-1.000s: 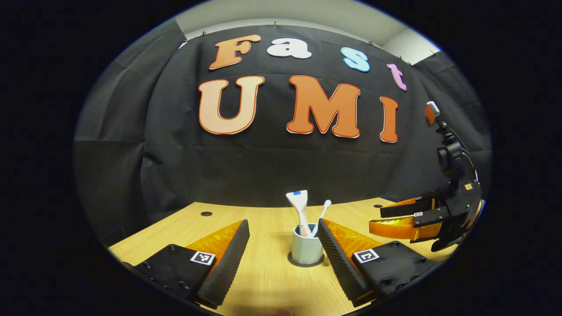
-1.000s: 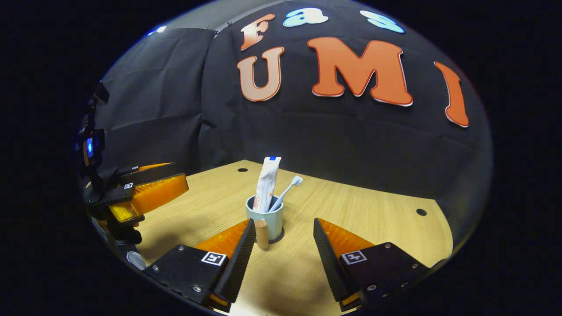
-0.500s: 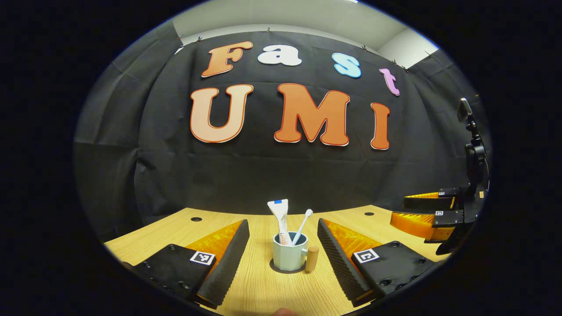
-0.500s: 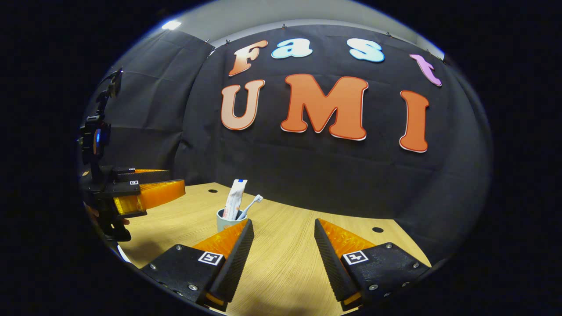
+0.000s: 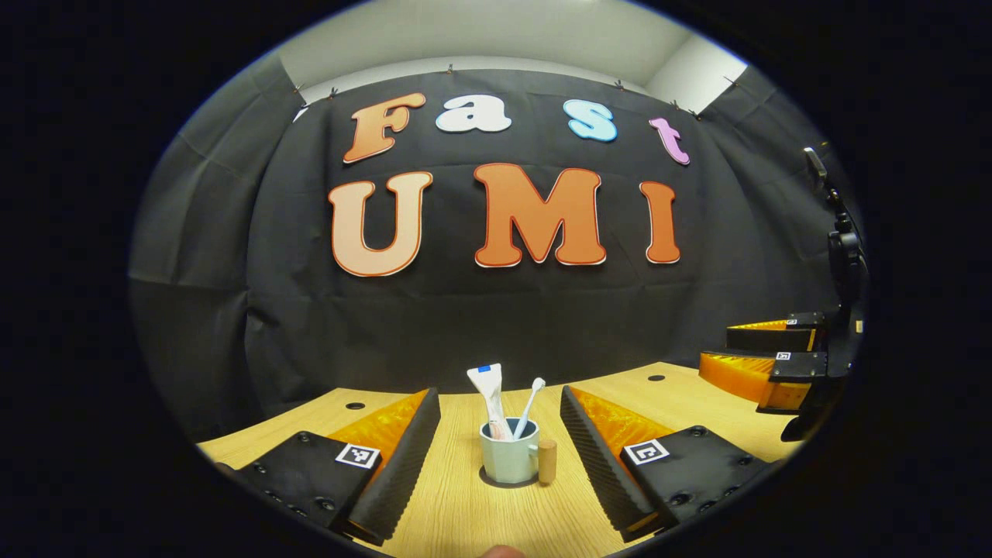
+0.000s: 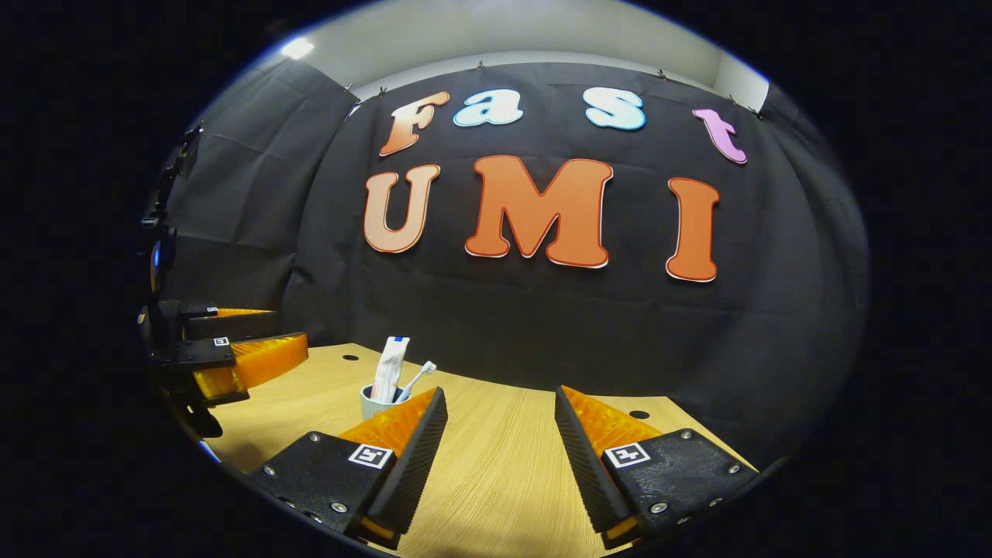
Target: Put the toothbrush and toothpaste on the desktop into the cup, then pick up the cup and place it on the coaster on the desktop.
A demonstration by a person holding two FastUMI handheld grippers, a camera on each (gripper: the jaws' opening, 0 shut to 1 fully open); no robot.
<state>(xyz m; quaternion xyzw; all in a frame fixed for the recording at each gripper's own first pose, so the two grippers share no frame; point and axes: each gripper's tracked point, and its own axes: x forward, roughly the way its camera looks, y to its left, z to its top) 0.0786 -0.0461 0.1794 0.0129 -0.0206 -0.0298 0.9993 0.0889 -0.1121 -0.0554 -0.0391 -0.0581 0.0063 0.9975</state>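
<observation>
The wooden desktop [image 5: 465, 519] stretches ahead of both grippers, and on it, straight ahead between the spread, empty fingers of the left gripper [image 5: 500, 457], the pale cup [image 5: 508, 462] stands upright on the dark coaster [image 5: 496, 483]. The right gripper [image 6: 500, 457] is also spread wide and empty, with the cup ahead to its left. The toothpaste [image 5: 490, 399] and the toothbrush [image 5: 530, 403] stand in the cup.

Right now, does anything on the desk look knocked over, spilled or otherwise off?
Nothing stands out. The cup stands upright on the dark coaster, with the toothpaste and toothbrush leaning inside it. Both the left gripper and the right gripper are open and clear of it.
</observation>
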